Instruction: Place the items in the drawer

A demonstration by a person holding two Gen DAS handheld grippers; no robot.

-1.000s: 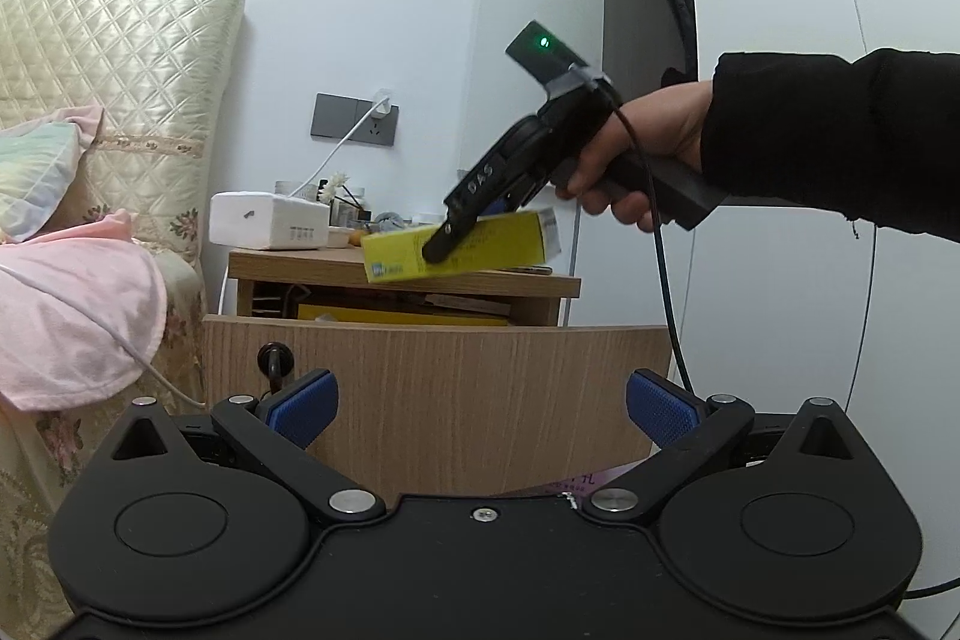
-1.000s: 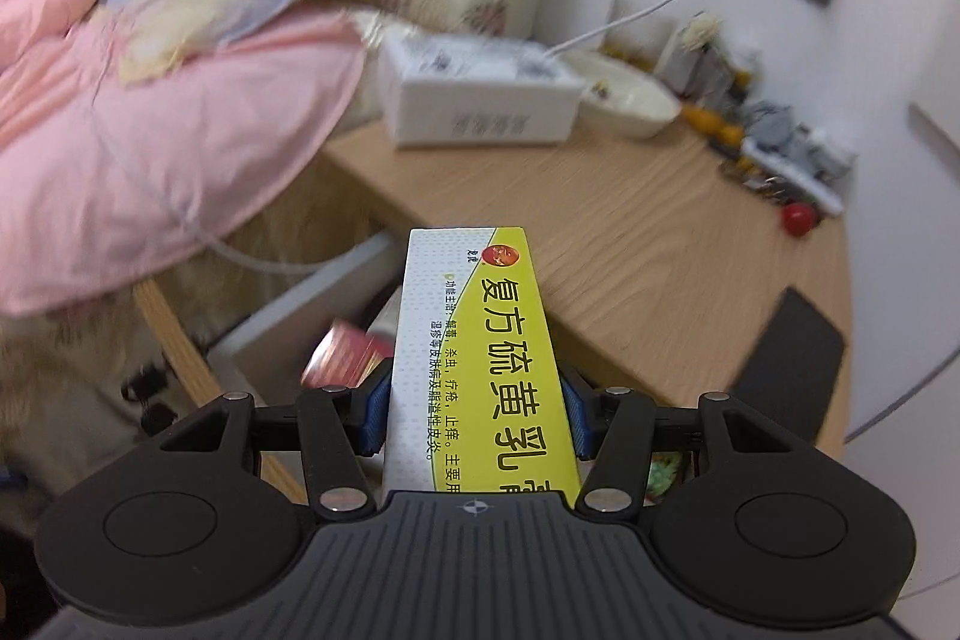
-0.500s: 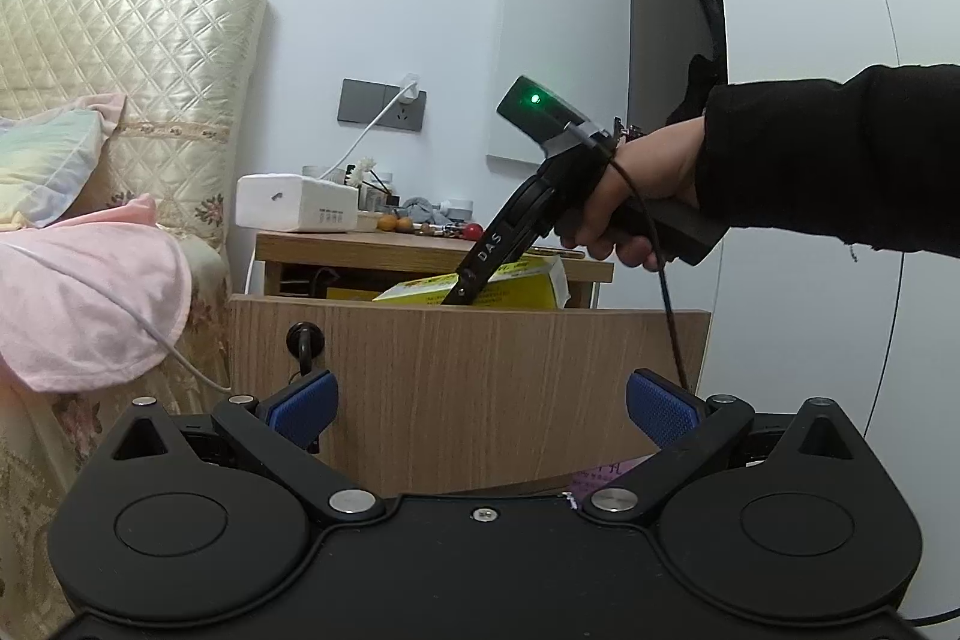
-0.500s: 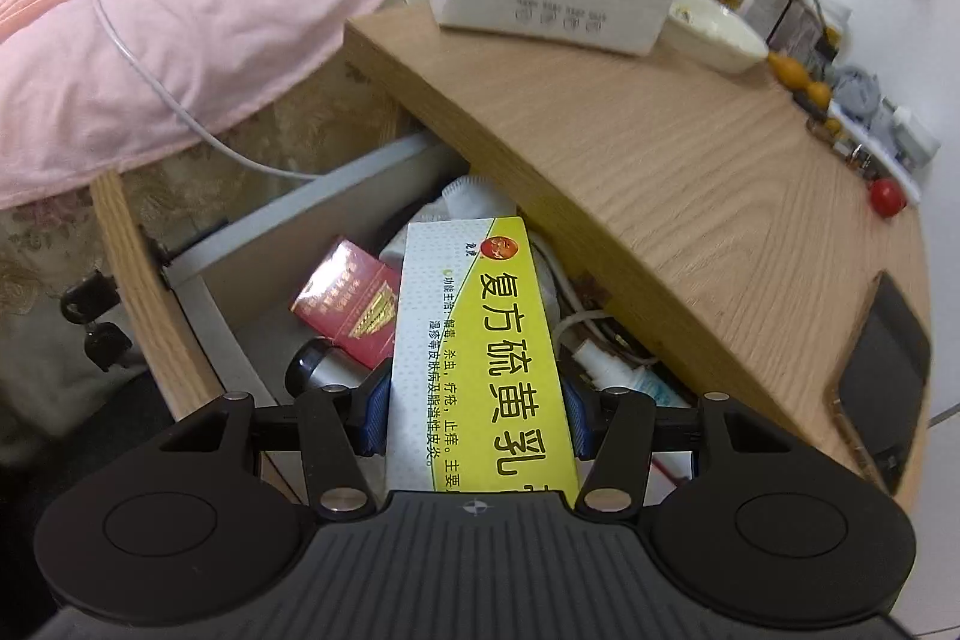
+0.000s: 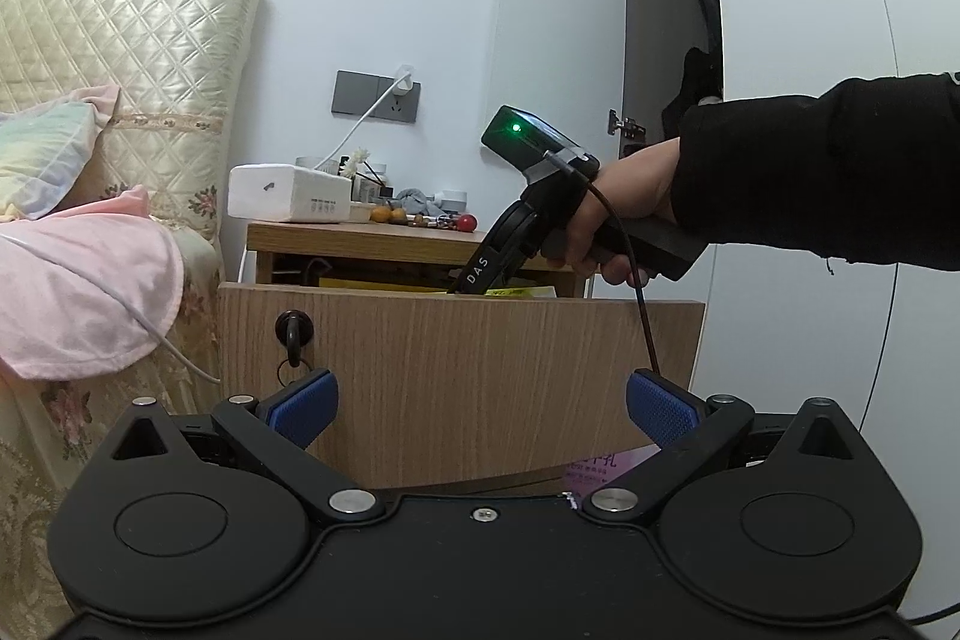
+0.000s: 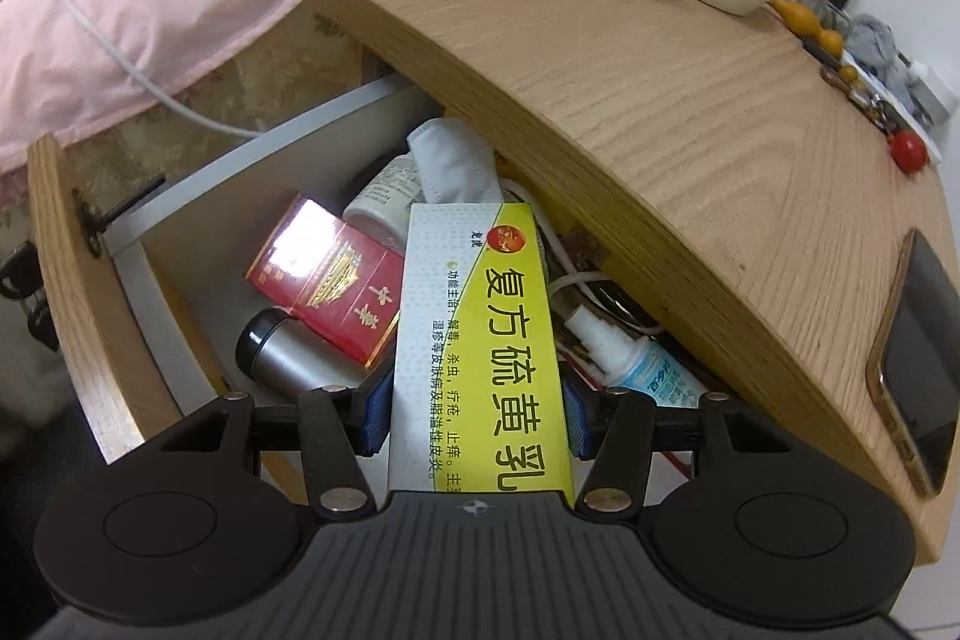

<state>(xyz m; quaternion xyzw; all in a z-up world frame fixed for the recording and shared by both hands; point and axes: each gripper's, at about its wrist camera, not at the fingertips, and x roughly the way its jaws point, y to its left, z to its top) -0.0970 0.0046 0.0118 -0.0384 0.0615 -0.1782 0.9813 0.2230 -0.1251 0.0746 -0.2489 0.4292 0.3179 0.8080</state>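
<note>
The right gripper (image 6: 477, 418) has come down a lot. A second ago it held the yellow box (image 6: 480, 352) up in the air, above the top of the nightstand (image 6: 690, 148). Now the box is low, inside the open drawer (image 6: 78, 280), with its far end pointing in under the tabletop. From the left wrist view, only a thin strip of yellow shows over the drawer front (image 5: 462, 376), and the right gripper (image 5: 480, 274) dips in behind it.

The right jaws are squeezed tight on the yellow box, one blue pad (image 6: 375, 415) on each long side. The box is not let go yet.

The drawer is already full of stuff. Under and beside the box are a red packet (image 6: 327, 286), a silver tube (image 6: 276, 355), a white bottle (image 6: 384, 199), a folded white mask (image 6: 459, 160) and a small spray bottle (image 6: 630, 355). I cannot tell if the box is touching any of them yet.

The left gripper (image 5: 480, 400) waits in front of the drawer. Its jaws are spread wide with nothing between them.

So the job looks almost done for this box. It likely just needs to go a little lower and then be let go. It will probably end up lying on top of the other things, maybe a bit crooked.
</note>
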